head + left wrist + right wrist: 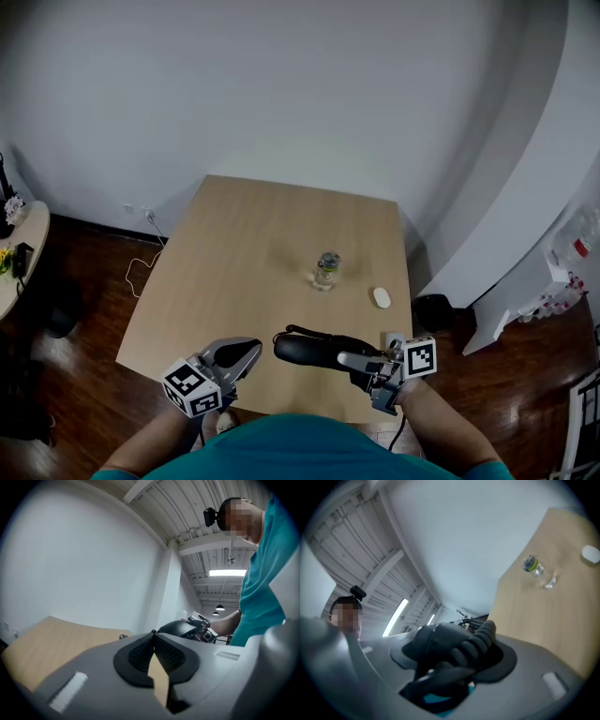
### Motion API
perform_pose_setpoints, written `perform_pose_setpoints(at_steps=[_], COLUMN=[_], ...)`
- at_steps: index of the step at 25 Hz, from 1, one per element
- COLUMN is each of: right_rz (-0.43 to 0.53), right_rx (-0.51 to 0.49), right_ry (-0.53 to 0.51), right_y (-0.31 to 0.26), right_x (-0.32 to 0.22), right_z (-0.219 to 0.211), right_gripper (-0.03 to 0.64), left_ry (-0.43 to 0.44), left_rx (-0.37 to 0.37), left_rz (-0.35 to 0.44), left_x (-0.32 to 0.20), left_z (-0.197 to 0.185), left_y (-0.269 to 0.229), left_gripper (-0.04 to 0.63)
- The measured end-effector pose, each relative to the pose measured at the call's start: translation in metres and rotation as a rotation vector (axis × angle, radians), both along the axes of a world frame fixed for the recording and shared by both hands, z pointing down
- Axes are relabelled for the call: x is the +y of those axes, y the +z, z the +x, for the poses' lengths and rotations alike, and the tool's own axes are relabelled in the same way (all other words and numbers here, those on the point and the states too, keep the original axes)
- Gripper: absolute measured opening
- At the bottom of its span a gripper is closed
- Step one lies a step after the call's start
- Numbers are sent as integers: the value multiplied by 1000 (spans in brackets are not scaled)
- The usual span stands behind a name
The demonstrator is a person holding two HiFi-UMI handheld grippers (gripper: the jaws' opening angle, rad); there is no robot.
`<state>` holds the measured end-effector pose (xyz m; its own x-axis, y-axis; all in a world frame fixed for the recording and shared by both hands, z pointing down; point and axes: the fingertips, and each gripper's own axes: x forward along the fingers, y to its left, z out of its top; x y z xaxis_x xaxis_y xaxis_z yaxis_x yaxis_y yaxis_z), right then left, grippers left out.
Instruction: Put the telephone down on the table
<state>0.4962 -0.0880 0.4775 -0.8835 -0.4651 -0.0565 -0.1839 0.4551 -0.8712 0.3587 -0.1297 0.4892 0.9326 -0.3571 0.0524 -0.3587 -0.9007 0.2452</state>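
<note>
My right gripper (pixel 354 362) is shut on a black telephone handset (pixel 309 349), which hangs level just over the near edge of the wooden table (pixel 234 253). In the right gripper view the handset (pixel 440 641) fills the jaws of the right gripper (pixel 454 665), and its coiled cord (pixel 480 641) runs forward. My left gripper (pixel 249 352) hovers at the table's near left edge, to the left of the handset, holding nothing. In the left gripper view the left gripper (pixel 153 638) has its pads (pixel 140 656) meeting at the tips, and the handset (pixel 178 627) shows beyond them.
A small clear bottle (pixel 326 270) stands near the middle of the table, also seen as the bottle (pixel 533 566) in the right gripper view. A white oval object (pixel 382 298) lies to its right near the table edge. A white cable (pixel 142 267) trails on the dark floor at the left.
</note>
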Motion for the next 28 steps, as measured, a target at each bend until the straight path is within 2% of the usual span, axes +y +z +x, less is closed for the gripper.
perform_pose_setpoints(at_steps=[6,14,21,28], right_rz=[-68,-147,-218,-260], right_rx=[17,75,117,115], right_ry=[34,127,128,90], right_y=[32,98,156,183], right_x=[-3,-32,-59,-87], right_z=[55,106,129,126], right_gripper=[304,304,304,304], left_ry=[55,150,199,211], left_rx=[-42,-98,-131,-122], left_rz=[-3,-62,-123,-152], left_x=[7,-15,-18,-18], left_z=[51,79,95,101], left_y=[9,56,96,108], left_gripper=[5,5,5,5])
